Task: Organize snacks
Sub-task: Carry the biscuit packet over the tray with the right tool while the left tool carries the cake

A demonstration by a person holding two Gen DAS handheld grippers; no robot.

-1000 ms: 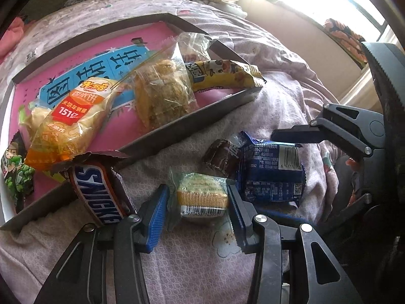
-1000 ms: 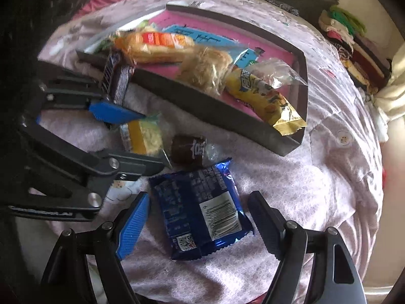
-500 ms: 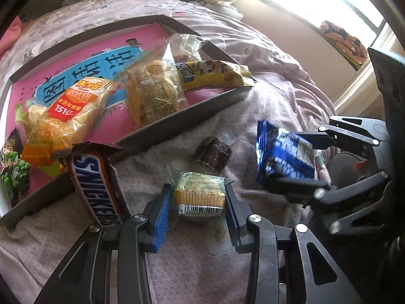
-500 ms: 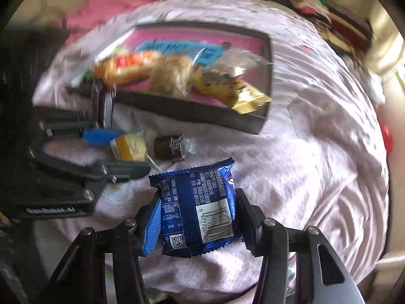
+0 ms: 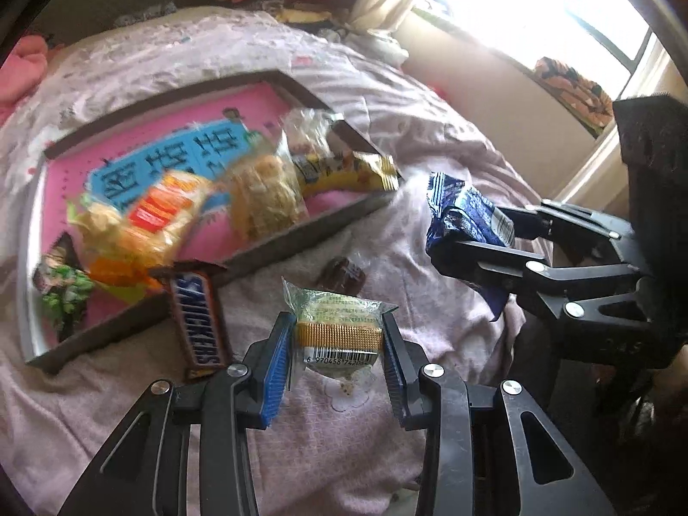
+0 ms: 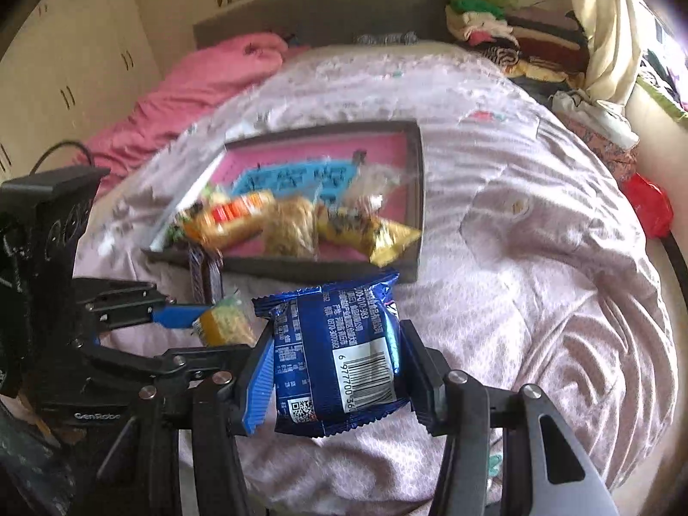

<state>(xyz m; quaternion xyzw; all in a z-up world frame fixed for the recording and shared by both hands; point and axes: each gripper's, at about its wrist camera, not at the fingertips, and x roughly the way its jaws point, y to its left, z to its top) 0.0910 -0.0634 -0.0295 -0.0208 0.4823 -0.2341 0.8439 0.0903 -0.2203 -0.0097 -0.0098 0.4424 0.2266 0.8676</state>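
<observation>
My left gripper (image 5: 337, 344) is shut on a small green and gold wafer pack (image 5: 339, 331) and holds it above the bedspread. My right gripper (image 6: 337, 357) is shut on a blue cookie pack (image 6: 339, 352), lifted off the bed; the pack also shows in the left wrist view (image 5: 464, 215). A dark-rimmed tray (image 5: 275, 243) with a pink bottom holds several snacks: an orange bread bag (image 5: 142, 219), a clear bag of cakes (image 5: 266, 193) and a yellow pack (image 5: 352, 172). A Snickers bar (image 5: 198, 322) leans on the tray's near rim. A small brown candy (image 5: 342, 275) lies on the bedspread.
The bed has a lilac floral cover (image 6: 537, 279). A pink blanket (image 6: 206, 86) lies at the far left, piled clothes (image 6: 494, 30) at the far right, a red bag (image 6: 647, 202) at the right edge. A bright window (image 5: 537, 8) is beyond the bed.
My right gripper closed on the blue cookie pack and lifted it off the bed. My left gripper closed on the wafer pack and raised it. Both views pulled back from the tray.
</observation>
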